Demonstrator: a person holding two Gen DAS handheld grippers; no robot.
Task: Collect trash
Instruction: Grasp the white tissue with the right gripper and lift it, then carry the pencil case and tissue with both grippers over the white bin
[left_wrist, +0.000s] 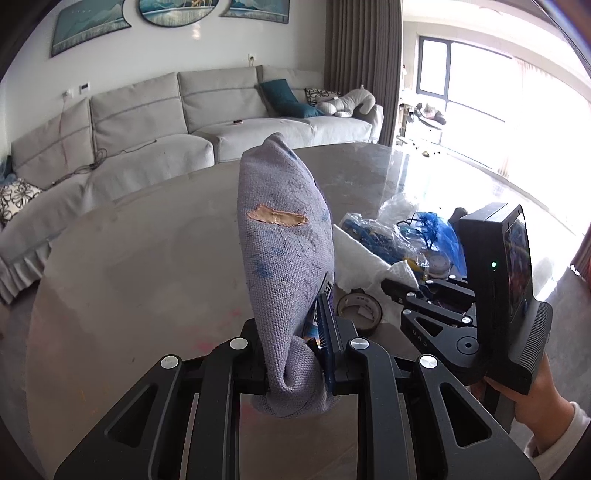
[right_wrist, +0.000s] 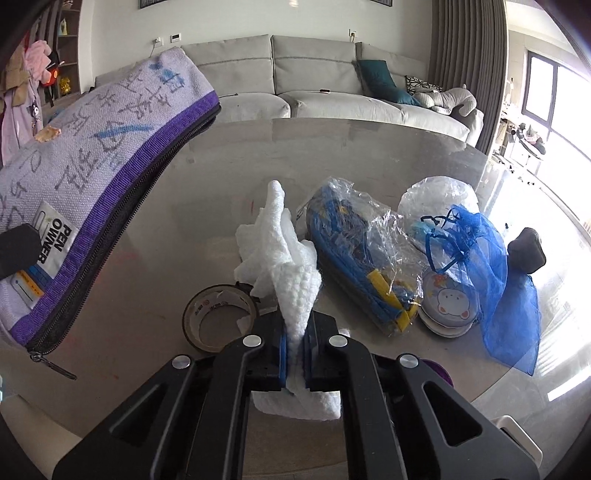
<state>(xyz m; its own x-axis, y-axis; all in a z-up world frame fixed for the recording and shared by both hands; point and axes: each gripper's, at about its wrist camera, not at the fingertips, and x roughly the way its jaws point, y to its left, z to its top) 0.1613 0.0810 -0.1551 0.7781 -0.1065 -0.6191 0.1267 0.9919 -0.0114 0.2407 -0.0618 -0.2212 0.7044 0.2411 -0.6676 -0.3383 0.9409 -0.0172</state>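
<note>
Left half of the surface (left_wrist: 129, 258) is wide open. Right side's jammed: tape roll (right_wrist: 219, 317), plastic-wrapped blue bundle (right_wrist: 362, 251), blue mesh bag (right_wrist: 491, 266), all bunched together.

Left wrist view: fisheye, mounted close behind its gripper, angled down across the round table (left_wrist: 129, 266) toward the grey sofa (left_wrist: 207, 107); the right gripper (left_wrist: 397, 286) shows at right of frame.
Right wrist view: same downward slant, close over the table clutter.
Shared: sofa, tape roll (right_wrist: 219, 319), paper towel (right_wrist: 284, 258), pencil case (right_wrist: 92, 177).
</note>
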